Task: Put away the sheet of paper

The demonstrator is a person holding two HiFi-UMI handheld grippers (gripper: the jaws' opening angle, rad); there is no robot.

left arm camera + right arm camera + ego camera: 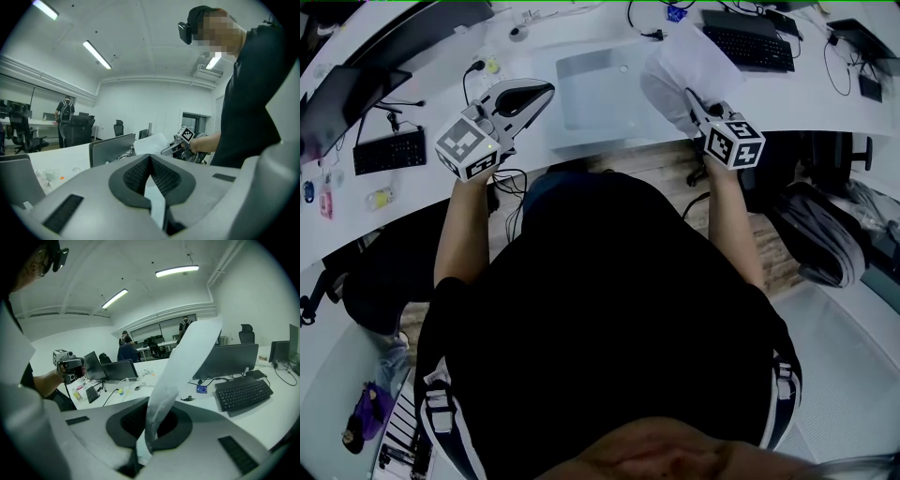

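The right gripper [149,426] has its jaws pressed together on the lower edge of the paper [187,357]. The sheet rises from between the pads, twists, and leans toward the upper right of the right gripper view. In the head view the right gripper [691,101] sits right of centre near the top of the frame. There the paper [689,64] is held up above the white desk [825,103], just left of a black keyboard [750,42] in the upper right corner.

The left gripper [150,159] is closed with its pad tips meeting, and nothing is seen gripped between them (a pale slit shows lower down, behind the pads). In the head view the left gripper [539,94] is at the upper left, well apart from the sheet. A second keyboard [389,150] lies at the left edge.
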